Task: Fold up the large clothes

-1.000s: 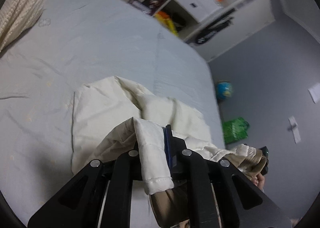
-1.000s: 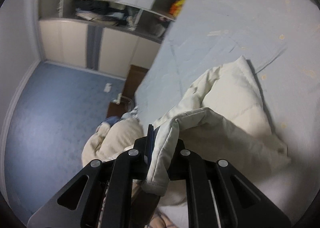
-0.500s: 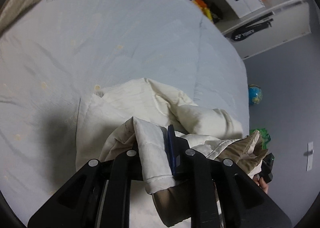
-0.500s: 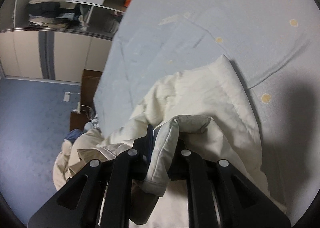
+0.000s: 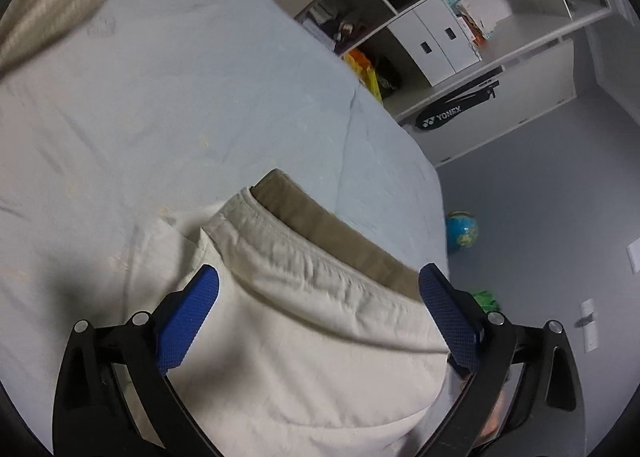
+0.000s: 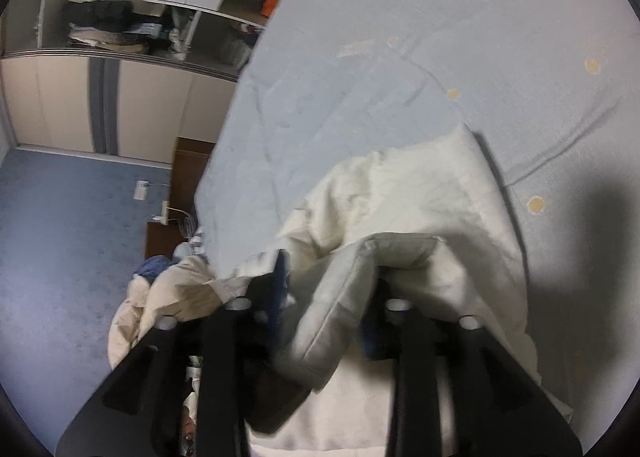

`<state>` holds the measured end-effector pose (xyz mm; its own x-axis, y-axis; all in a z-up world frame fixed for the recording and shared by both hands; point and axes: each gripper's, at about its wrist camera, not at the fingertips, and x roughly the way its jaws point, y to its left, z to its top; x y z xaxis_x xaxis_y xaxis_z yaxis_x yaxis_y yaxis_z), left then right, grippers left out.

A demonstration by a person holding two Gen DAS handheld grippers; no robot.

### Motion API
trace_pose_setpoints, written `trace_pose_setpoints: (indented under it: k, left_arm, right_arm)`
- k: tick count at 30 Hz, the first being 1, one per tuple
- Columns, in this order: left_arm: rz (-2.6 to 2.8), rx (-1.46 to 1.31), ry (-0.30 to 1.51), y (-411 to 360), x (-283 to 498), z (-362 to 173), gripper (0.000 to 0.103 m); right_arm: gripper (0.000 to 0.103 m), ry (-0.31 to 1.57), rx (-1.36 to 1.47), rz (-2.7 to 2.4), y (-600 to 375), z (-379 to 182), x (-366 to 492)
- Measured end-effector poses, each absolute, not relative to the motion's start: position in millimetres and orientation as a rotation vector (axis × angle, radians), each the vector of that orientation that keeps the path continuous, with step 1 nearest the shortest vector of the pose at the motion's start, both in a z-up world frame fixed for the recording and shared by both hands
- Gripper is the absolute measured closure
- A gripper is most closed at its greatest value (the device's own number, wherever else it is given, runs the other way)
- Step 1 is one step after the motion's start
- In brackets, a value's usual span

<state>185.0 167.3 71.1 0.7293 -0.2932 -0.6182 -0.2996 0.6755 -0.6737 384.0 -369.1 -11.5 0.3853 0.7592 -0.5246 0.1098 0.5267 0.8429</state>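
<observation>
I look along my left gripper [image 5: 318, 289] and its jaws are opening, spread very wide now. The blue pads [image 5: 188, 321] stand on each side of the cream garment [image 5: 304, 337] and do not press it. The garment lies under them on the near part of the bed [image 5: 160, 97], folded over, with its tan lining [image 5: 320, 217] showing along the far edge of the fold.

My right gripper [image 6: 328, 293] is also opening its jaws. A thick folded hem of the same garment [image 6: 400, 209] is between them, but the picture is blurred here and I cannot tell if the pads touch it. The rest of the garment spreads away from the jaws on the light blue sheet.

To the far right of the left view there is a white shelf unit [image 5: 448, 41] with a black racket bag [image 5: 460, 109] leaning on it, and a small globe [image 5: 462, 231] stands on the grey floor. In the right view more cloth [image 6: 160, 297] lies in a heap at the left side of the bed.
</observation>
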Motion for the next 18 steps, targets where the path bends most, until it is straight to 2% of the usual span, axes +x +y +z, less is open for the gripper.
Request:
trace_pose_setpoints:
  k: [3, 5, 7, 11, 18]
  left_arm:
    - [0.040, -0.699, 0.767, 146, 176, 97, 0.007]
    - [0.060, -0.570, 0.779, 122, 177, 107, 0.007]
    - [0.072, -0.412, 0.799, 88, 180, 112, 0.007]
    - [0.045, -0.267, 0.837, 38, 194, 110, 0.007]
    - [0.020, -0.164, 0.883, -16, 230, 89, 0.007]
  right_arm:
    - [0.033, 1.039, 0.955, 0.496, -371, 13, 378]
    - [0.031, 1.011, 0.910, 0.476, -366, 30, 375]
    - [0.031, 0.997, 0.780, 0.472, -353, 47, 369]
    - [0.031, 0.950, 0.462, 0.539, -303, 79, 348]
    - [0.031, 0.874, 0.120, 0.588, -231, 90, 309]
